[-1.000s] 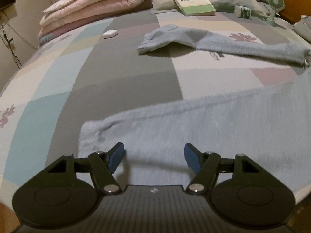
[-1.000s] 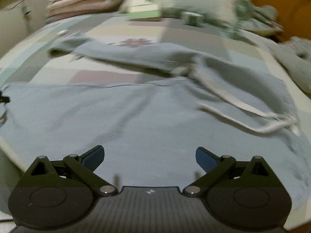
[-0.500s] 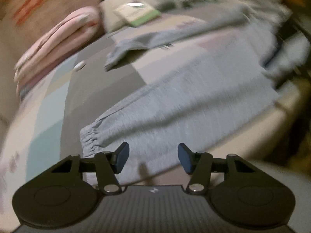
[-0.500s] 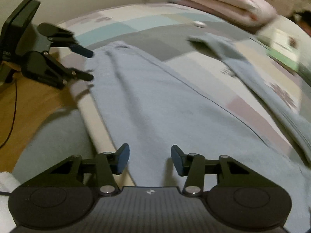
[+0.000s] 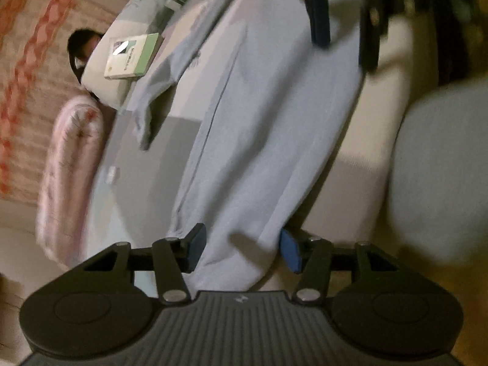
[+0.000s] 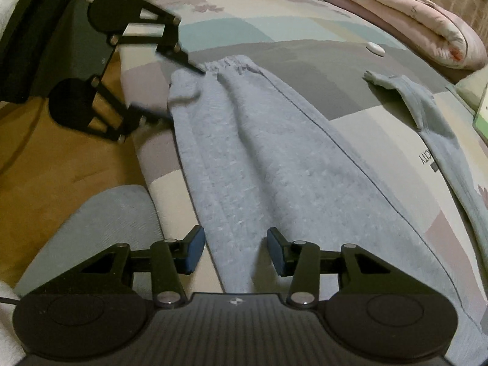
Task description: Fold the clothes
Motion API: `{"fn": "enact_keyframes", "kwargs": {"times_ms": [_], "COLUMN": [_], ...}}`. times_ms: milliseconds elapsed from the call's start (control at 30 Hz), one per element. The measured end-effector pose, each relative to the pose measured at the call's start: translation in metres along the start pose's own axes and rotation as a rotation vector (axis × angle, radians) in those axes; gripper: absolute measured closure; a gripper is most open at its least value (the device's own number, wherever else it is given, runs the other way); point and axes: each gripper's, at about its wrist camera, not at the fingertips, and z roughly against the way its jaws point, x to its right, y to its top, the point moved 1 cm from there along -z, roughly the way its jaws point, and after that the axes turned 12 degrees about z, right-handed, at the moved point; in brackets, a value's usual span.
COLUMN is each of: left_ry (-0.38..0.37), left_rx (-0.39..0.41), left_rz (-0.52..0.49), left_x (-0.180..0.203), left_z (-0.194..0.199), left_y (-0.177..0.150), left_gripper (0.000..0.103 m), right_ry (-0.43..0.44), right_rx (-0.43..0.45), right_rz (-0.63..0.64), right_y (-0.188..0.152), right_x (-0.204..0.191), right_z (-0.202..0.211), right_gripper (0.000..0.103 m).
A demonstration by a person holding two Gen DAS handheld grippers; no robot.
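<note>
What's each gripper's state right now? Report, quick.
Left gripper: jaws closing around the cuff of the sweatpants; no firm grip seen.
Right gripper: partly open over the sweatpants edge, not clamped.

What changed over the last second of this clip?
Both tools swung to the near pant leg of the light blue sweatpants. The left tool rolled over and now straddles the cuff, jaws closing. The right tool, wide open before, narrowed and straddles the leg's near edge. Book, folded pink quilt and other leg stayed put.
</note>
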Motion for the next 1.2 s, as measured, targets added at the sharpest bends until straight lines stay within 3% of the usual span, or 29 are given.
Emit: {"fn": "enact_keyframes", "kwargs": {"times_ms": [67,233,300,333,467,533,567,633,800,933,1000,1033,1100,1200], "left_ry": [0.051,0.070,0.043,0.025,0.026,0.021,0.023,0.029,-0.004,-0.051,-0.065,-0.071,-0.068,-0.034], "left_rx": [-0.012,0.024,0.021,0.017,0.032,0.044,0.052,0.064,0.053,0.000,-0.013,-0.018,-0.014,0.025], "left_rz": [-0.055,-0.081,-0.064,-0.044,0.078,0.113,0.118,0.128,0.167,0.205,0.236,0.254,0.323,0.440], "left_x": [0.004,0.020,0.019,0.017,0.000,-0.007,-0.008,-0.011,-0.017,-0.013,-0.019,-0.023,-0.039,-0.065], "left_z": [-0.005,-0.009,-0.011,-0.011,-0.007,-0.001,0.002,0.007,0.020,0.018,0.023,0.027,0.038,0.052], "left_y": [-0.005,-0.001,0.000,0.000,-0.003,-0.003,-0.004,-0.004,-0.011,-0.022,-0.026,-0.028,-0.034,-0.035], "left_gripper": [0.056,0.075,0.094,0.097,0.100,0.100,0.100,0.101,0.101,0.090,0.090,0.089,0.087,0.082], "right_ry": [-0.030,-0.125,-0.166,-0.178,-0.199,-0.192,-0.204,-0.213,-0.081,-0.006,0.003,-0.007,-0.062,-0.181], "right_rx": [-0.001,0.004,0.003,0.008,0.021,0.004,-0.011,-0.018,0.025,-0.010,0.007,0.030,0.055,0.019], "right_rz": [0.031,0.126,0.169,0.197,0.259,0.250,0.239,0.209,0.130,0.058,0.028,0.017,-0.013,-0.109], "right_y": [0.004,0.019,0.024,0.025,0.028,0.030,0.031,0.032,0.037,0.033,0.031,0.028,0.018,-0.013], "right_x": [-0.006,-0.025,-0.035,-0.041,-0.058,-0.058,-0.056,-0.048,-0.037,-0.022,-0.013,-0.006,0.009,0.042], "right_z": [-0.003,-0.007,-0.009,-0.008,-0.006,-0.007,-0.010,-0.011,0.003,-0.003,0.010,0.023,0.046,0.075], "right_gripper": [0.052,0.052,0.052,0.052,0.057,0.079,0.099,0.100,0.099,0.088,0.073,0.066,0.037,0.032]}}
